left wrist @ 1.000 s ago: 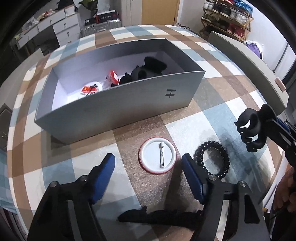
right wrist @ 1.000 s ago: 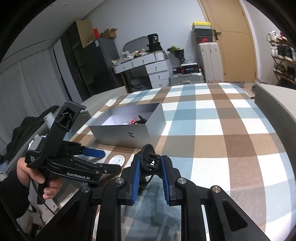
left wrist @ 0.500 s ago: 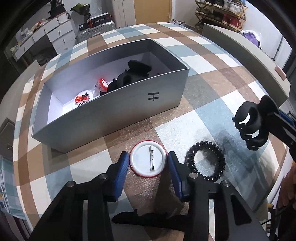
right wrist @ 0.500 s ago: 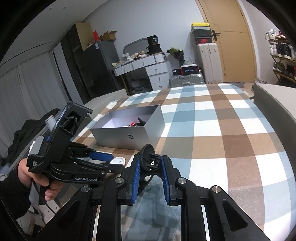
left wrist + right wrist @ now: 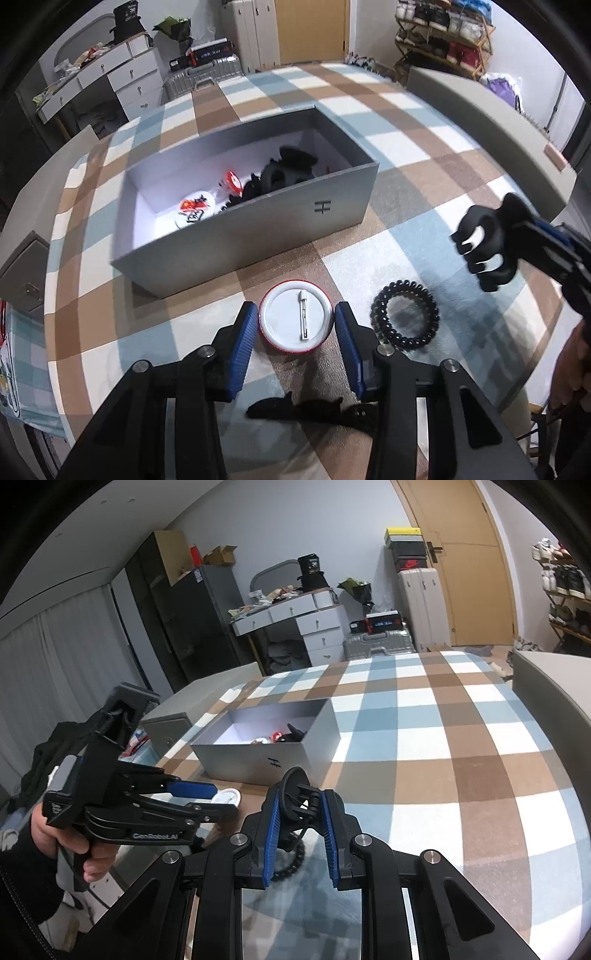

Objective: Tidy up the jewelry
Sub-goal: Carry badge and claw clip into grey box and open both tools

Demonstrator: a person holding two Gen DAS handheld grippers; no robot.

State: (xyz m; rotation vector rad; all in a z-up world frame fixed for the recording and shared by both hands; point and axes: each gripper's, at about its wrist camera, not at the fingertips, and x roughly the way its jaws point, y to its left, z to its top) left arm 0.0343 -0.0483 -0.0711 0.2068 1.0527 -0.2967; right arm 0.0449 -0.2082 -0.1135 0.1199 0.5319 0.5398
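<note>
Pin (image 5: 303, 319) on badge (image 5: 294, 317) runs lengthwise between left gripper (image 5: 294, 320) fingers

The near wall of the grey cardboard box (image 5: 258, 229) hides the lower part of the black hair clips (image 5: 280, 177) and of the white round badge with red print (image 5: 194, 210) inside. In the right wrist view, the right hand-held gripper (image 5: 299, 834) covers most of the black beaded bracelet (image 5: 293, 860). The black plastic claw clip (image 5: 484, 243) is motion-blurred.
</note>
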